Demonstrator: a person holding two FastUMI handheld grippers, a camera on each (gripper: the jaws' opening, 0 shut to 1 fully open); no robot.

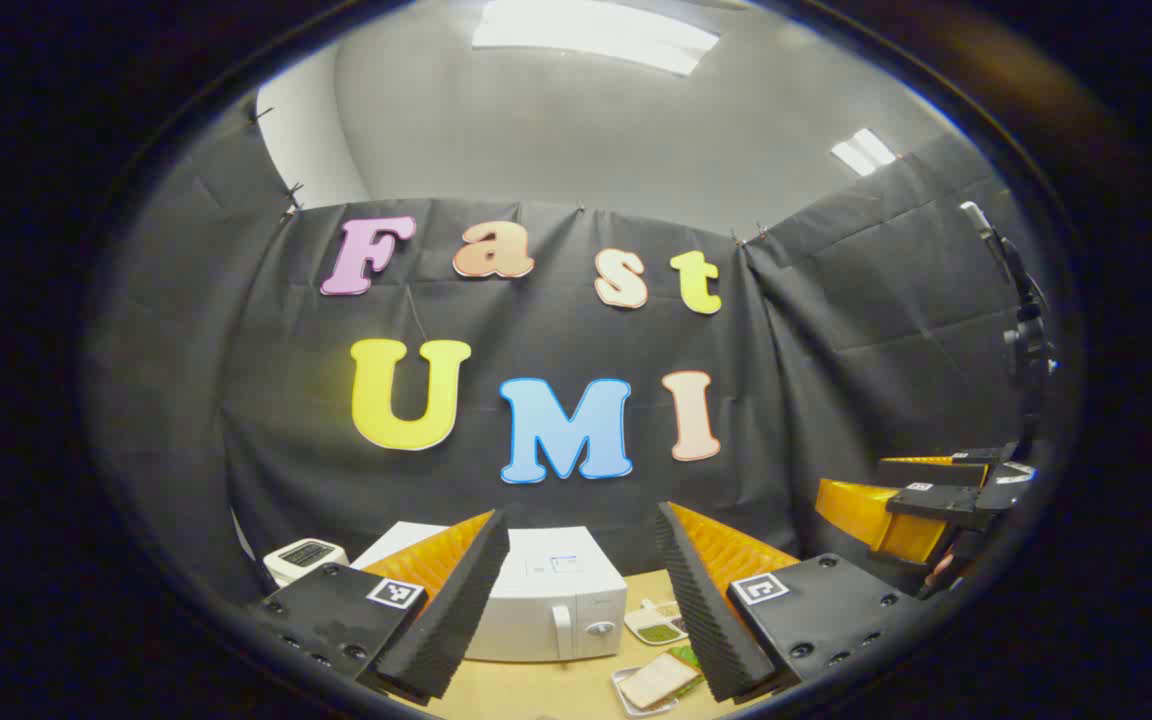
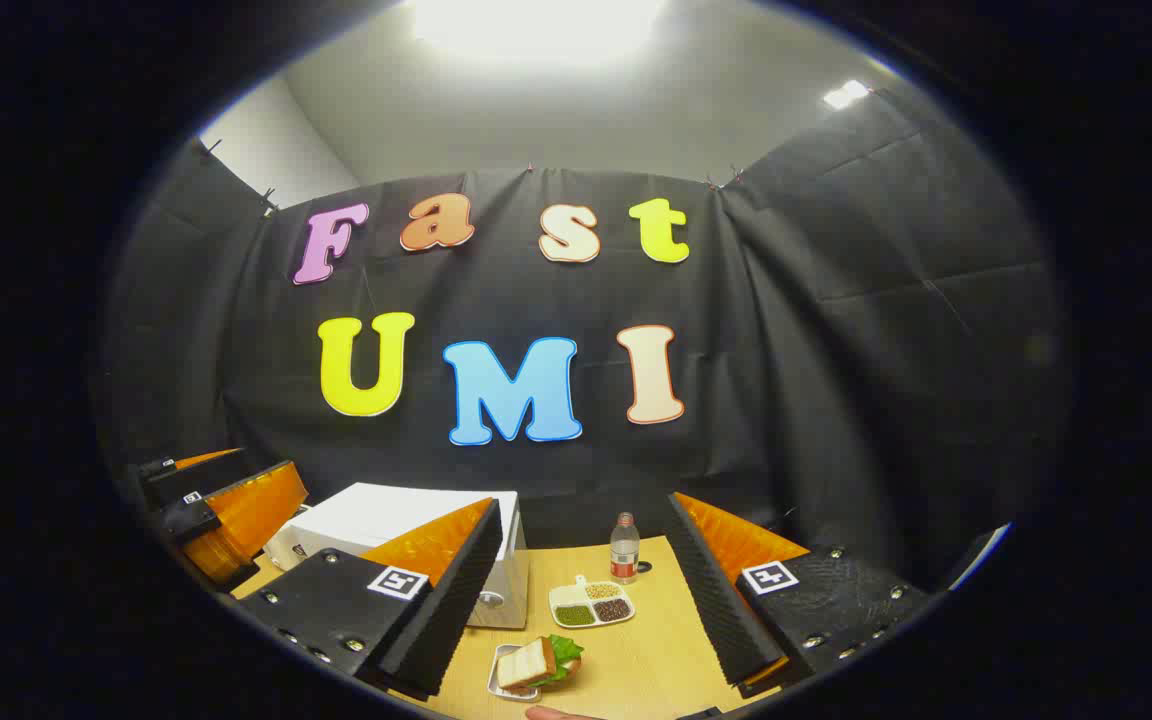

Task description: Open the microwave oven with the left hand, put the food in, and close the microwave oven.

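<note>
A white microwave oven [image 1: 551, 595] stands on the wooden table with its door closed; in the right gripper view the microwave oven [image 2: 396, 530] sits at left, partly behind a finger. The food is a sandwich with lettuce on a small tray [image 2: 534, 665], also the sandwich [image 1: 658, 680] in front of the oven. My left gripper [image 1: 581, 605] is open, high above the table, facing the oven. My right gripper [image 2: 586, 590] is open too, above the sandwich and dish. The right gripper [image 1: 921, 500] appears at the far right of the left gripper view, and the left gripper [image 2: 221, 515] at the left of the right gripper view.
A divided white dish [image 2: 591, 603] of beans and grains lies behind the sandwich, with a small bottle [image 2: 624, 548] beyond it. A small white appliance [image 1: 304, 558] stands left of the oven. A fingertip [image 2: 561, 713] shows at the bottom edge. Black cloth walls close the booth.
</note>
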